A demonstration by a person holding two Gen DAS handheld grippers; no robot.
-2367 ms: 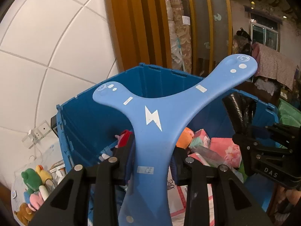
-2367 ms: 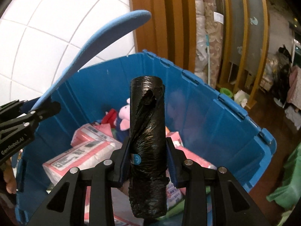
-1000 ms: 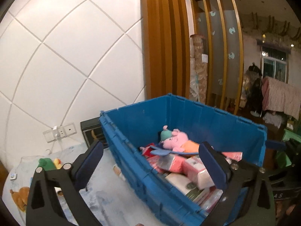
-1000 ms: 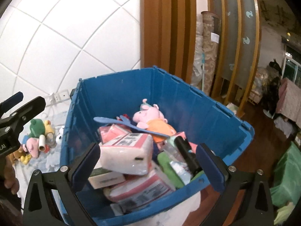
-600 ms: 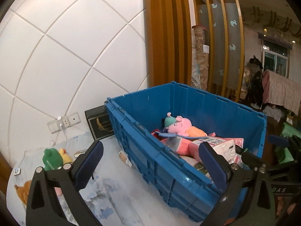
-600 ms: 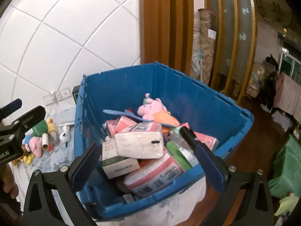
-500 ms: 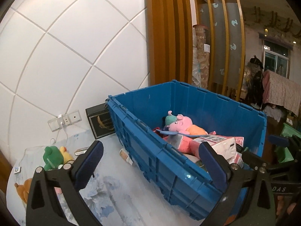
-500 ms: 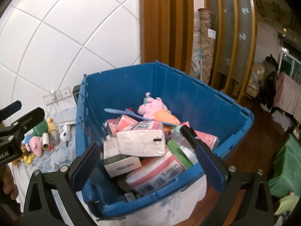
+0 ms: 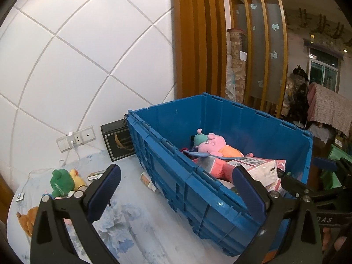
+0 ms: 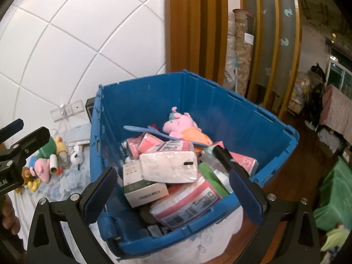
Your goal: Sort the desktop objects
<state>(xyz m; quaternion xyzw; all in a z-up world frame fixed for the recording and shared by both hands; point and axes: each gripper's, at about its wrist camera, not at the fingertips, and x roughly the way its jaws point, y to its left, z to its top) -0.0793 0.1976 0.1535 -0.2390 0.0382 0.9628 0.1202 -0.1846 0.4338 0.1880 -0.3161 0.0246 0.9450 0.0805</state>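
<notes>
Framing the near edge of each view, the left gripper (image 9: 175, 192) and the right gripper (image 10: 171, 194) both have their fingers (image 10: 100, 194) spread wide, released and empty. Between and beyond the right gripper's fingers sits the blue crate (image 10: 272, 118) on the counter (image 9: 140, 226), packed with tissue packs (image 10: 169, 165), a white box (image 10: 143, 187) and a pink pig plush (image 10: 180, 121) at the far end. The blue boomerang (image 10: 140, 129) lies flat on the pile just before the plush; the black bag roll (image 10: 222, 154) rests on the right side of the heap, near the right finger. A moment ago each was clamped upright between the fingers, boomerang in the left gripper, roll in the right; both are now in the crate. Left of the crate, plush toys (image 9: 62, 180) and a small bottle (image 9: 148, 181) lie on the counter, with a dark box (image 9: 118, 143) against the far wall.
</notes>
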